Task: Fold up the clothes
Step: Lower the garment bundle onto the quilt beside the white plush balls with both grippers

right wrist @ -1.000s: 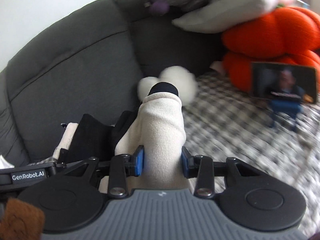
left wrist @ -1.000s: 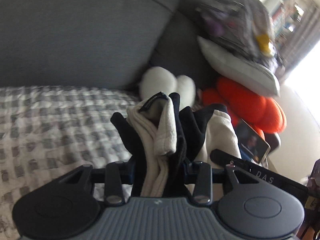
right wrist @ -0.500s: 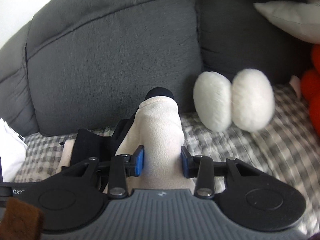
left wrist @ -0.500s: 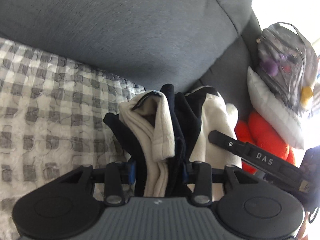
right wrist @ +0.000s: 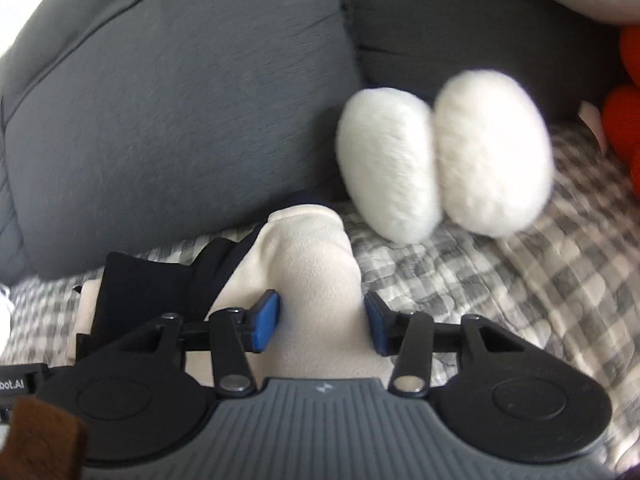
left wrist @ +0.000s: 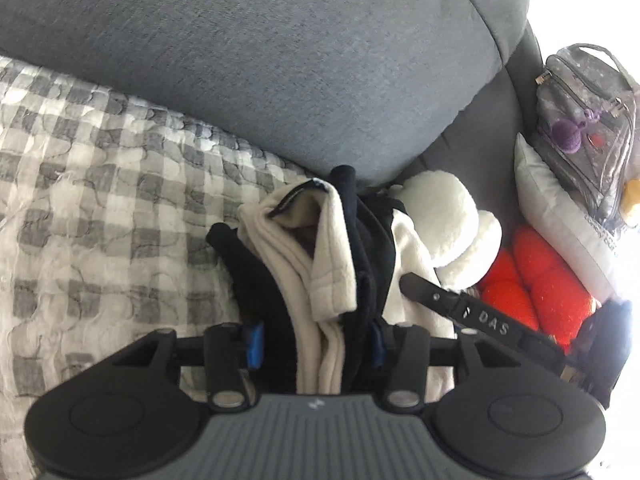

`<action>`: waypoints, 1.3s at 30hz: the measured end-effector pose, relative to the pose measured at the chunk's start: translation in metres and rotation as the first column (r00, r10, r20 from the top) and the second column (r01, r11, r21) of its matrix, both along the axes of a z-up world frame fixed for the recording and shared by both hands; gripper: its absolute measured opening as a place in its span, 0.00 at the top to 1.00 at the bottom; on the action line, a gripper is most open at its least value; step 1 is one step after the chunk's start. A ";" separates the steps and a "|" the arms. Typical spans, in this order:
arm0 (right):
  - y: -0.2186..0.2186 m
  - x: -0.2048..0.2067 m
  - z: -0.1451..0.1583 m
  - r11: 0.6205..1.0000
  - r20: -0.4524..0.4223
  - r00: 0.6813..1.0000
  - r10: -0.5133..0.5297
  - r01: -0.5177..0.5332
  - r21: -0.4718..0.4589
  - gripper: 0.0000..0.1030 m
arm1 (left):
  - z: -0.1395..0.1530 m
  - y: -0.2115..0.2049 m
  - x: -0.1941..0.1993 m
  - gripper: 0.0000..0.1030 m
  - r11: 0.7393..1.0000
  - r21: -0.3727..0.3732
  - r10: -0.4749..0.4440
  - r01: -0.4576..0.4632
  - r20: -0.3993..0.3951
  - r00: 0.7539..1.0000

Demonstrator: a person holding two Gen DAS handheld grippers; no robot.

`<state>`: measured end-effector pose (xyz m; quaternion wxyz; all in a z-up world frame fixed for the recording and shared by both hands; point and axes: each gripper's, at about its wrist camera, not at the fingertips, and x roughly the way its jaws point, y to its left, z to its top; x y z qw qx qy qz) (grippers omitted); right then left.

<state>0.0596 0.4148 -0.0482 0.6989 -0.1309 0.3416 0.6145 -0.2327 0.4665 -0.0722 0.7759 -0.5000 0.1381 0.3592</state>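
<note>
I am lowering the folded cream-and-black garment (left wrist: pixel 332 264) onto the checked blanket (left wrist: pixel 100 200), just before the sofa back (left wrist: pixel 280 60). My left gripper (left wrist: pixel 316 342) and right gripper (right wrist: pixel 320 324) have just been opening, probably no longer pinching it. I should withdraw both straight back, keeping the fold flat.

Sofa back cushions, grey: two (right wrist: pixel 180 120) (right wrist: pixel 460 32).
Checked quilt, grey and white: one (left wrist: pixel 100 200).
Folded garment, cream and black: one (left wrist: pixel 320 264).
White plush ovals, side by side and touching: two (right wrist: pixel 388 168) (right wrist: pixel 492 156).
Orange knotted cushion: one (left wrist: pixel 540 280).
Pale pillow: one (left wrist: pixel 560 216).
Clear bag with purple pompom: one (left wrist: pixel 584 104).
Handheld grippers: two (left wrist: pixel 316 344) (right wrist: pixel 322 324).
</note>
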 end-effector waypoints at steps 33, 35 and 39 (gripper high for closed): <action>-0.070 -0.035 0.021 0.960 0.075 0.965 -0.252 0.239 0.144 0.43 | 0.052 0.016 -0.014 0.52 0.976 0.211 0.090 -0.058 -0.146 0.985; -0.075 -0.043 0.033 0.961 0.077 0.973 -0.220 0.202 0.188 0.54 | 0.069 0.002 -0.012 0.52 0.954 0.300 0.078 -0.028 -0.154 0.985; -0.074 -0.055 0.038 0.973 0.046 0.987 -0.156 0.145 0.180 0.56 | 0.083 -0.026 0.015 0.52 0.884 0.441 -0.062 0.155 -0.218 0.974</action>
